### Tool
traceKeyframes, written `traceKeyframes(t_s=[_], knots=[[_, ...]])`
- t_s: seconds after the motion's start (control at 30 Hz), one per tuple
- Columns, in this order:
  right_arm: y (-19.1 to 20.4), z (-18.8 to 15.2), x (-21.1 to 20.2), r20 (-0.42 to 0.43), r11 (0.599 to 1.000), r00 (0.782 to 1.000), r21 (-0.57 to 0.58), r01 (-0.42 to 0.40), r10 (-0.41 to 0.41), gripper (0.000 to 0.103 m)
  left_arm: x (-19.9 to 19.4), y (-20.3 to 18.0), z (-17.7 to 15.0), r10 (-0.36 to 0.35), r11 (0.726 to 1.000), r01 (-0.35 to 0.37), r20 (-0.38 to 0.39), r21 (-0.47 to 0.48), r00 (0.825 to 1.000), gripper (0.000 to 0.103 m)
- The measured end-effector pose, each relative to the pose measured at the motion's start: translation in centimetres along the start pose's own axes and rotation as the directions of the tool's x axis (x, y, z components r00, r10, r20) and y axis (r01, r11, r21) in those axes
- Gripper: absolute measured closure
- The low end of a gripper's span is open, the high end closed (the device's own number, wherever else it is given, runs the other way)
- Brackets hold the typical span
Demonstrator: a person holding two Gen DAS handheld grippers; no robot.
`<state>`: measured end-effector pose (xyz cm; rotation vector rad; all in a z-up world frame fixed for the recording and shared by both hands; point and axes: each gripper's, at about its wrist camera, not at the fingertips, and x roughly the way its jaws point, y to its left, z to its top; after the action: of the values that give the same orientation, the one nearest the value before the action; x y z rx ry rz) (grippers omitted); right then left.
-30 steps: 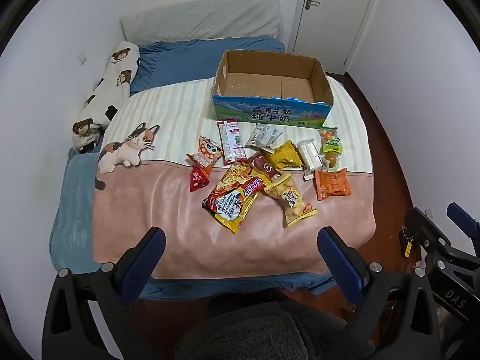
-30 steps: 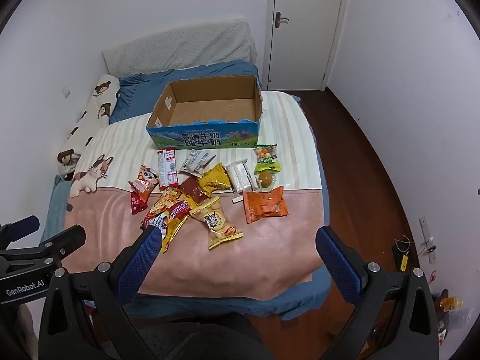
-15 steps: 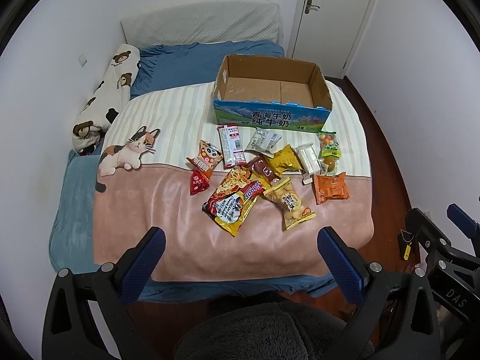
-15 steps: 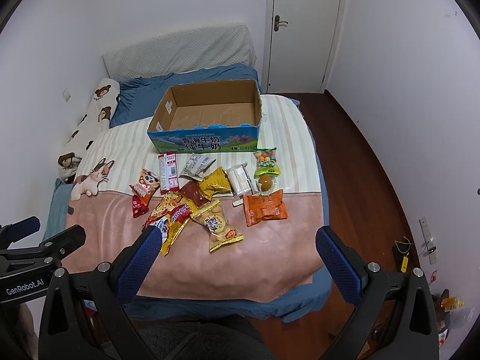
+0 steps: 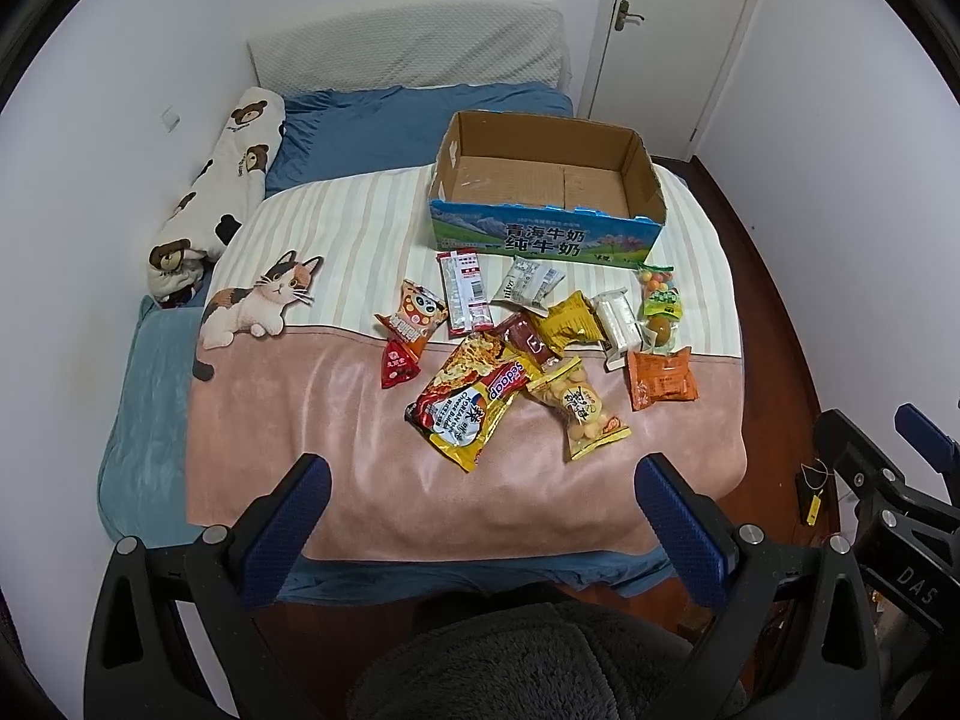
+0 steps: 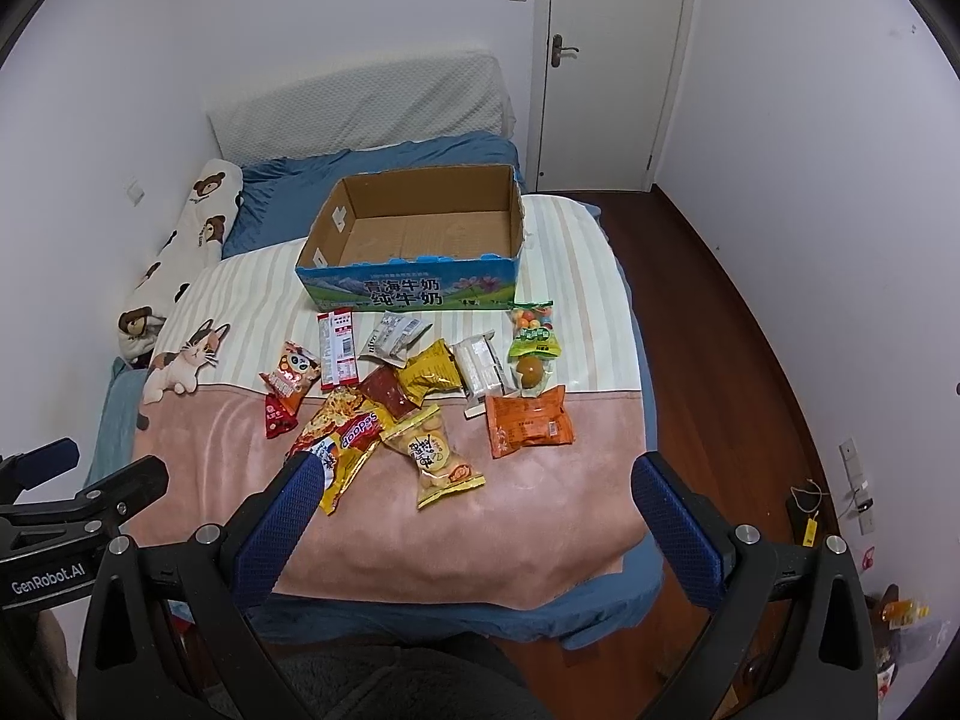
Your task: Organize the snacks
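well short of the cardboard box, left gripper and right gripper both gape wide, holding and touching nothing above the snacks

One cardboard box stood on the bed. Twelve snack packets lay in front of it, some overlapping, so the count was approximate. One bear-print pillow lay at the left. Two grippers were in view: left gripper, right gripper.
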<state>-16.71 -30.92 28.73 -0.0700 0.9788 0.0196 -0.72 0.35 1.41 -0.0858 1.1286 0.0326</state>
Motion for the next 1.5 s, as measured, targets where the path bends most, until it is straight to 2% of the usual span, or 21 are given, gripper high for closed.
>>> traceKeyframes(t_s=[1.23, 1.5], knots=[[0.0, -0.2, -1.0, 0.024, 1.0, 1.0, -0.005, -0.018, 0.018, 0.0, -0.5, 0.1, -0.3, 0.01, 1.0, -0.01, 0.013, -0.009, 1.0, 0.0], [0.2, -0.1, 0.1, 0.012, 0.999, 0.999, 0.004, -0.041, 0.041, 0.0, -0.2, 0.3, -0.2, 0.008, 1.0, -0.008, 0.026, -0.01, 1.0, 0.0]])
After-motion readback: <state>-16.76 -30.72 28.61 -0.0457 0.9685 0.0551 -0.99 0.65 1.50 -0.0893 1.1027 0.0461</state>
